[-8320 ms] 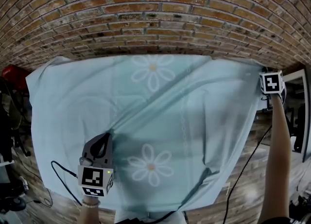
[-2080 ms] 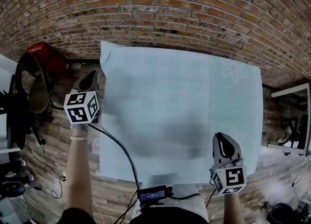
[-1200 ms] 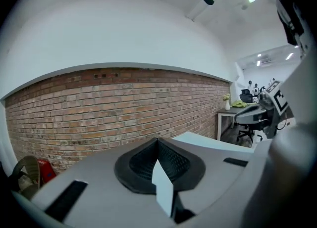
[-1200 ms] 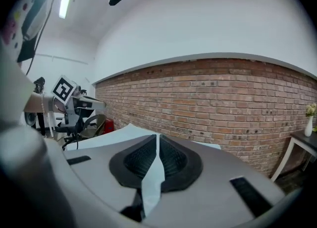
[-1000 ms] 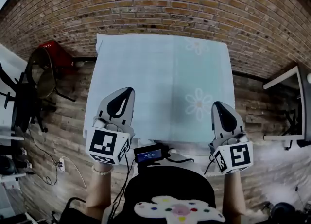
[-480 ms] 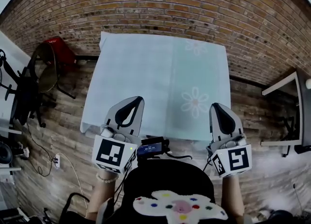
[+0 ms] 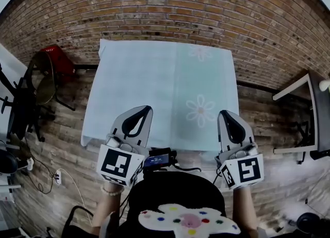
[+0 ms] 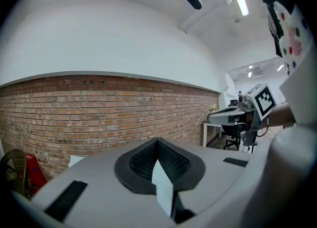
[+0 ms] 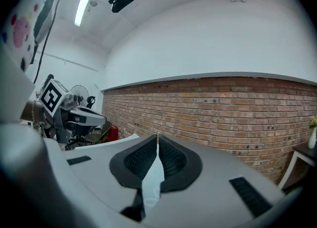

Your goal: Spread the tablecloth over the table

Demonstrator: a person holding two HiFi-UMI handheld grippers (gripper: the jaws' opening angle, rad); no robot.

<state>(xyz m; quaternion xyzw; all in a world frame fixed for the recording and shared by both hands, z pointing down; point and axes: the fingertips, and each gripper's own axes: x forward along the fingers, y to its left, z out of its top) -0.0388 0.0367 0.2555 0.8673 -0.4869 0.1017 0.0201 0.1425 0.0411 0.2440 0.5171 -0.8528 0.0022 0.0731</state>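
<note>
Tablecloth (image 7: 157, 90) flat and whole in head view alone

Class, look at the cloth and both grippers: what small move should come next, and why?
Probably just draw both grippers back and finish. The tablecloth already lies flat with no folds showing. The left gripper and right gripper hover over its near edge, jaws shut on nothing, so no further pull seems needed.

A brick wall (image 7: 165, 15) backs a plank floor (image 7: 263, 123), red object (image 7: 55, 56) left, white desk (image 7: 291, 86) right.
</note>
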